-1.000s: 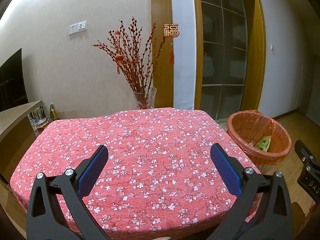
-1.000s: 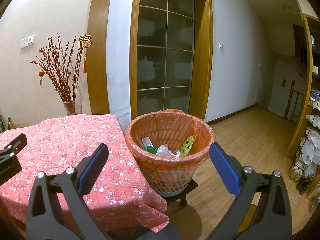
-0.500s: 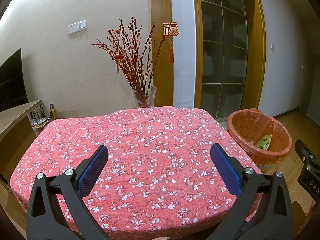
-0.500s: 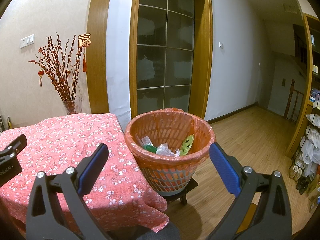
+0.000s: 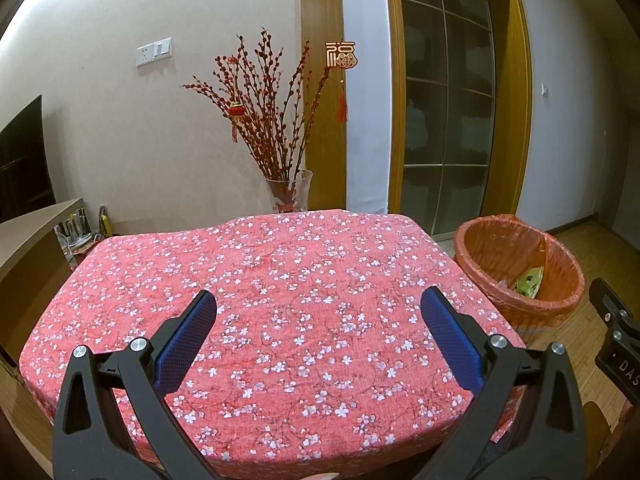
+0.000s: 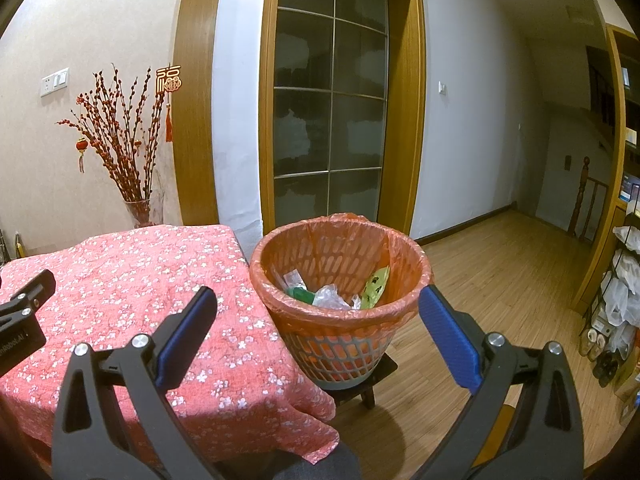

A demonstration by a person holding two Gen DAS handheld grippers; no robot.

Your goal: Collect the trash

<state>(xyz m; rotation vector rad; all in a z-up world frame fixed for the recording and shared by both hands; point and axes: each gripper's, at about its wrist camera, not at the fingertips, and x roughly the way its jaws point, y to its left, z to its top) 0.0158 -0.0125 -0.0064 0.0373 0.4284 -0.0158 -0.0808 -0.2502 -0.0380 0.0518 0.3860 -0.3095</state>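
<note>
An orange-lined waste basket (image 6: 340,280) stands on a small dark stool to the right of the table; it also shows in the left wrist view (image 5: 516,268). Inside lie trash pieces: a green packet (image 6: 376,286), clear plastic (image 6: 330,298) and a green item (image 6: 300,294). My left gripper (image 5: 320,336) is open and empty above the red floral tablecloth (image 5: 260,280). My right gripper (image 6: 316,332) is open and empty, held in front of the basket's near rim. I see no loose trash on the cloth.
A glass vase of red branches (image 5: 288,194) stands behind the table's far edge. A wooden cabinet (image 5: 28,236) is at the left. A glass door (image 6: 330,120) is behind the basket. Wooden floor (image 6: 500,272) extends right, with a shoe rack (image 6: 616,308) at the far right.
Almost nothing: both views drift very slightly, with the basket shifting marginally in frame. Both grippers stay open and empty.
</note>
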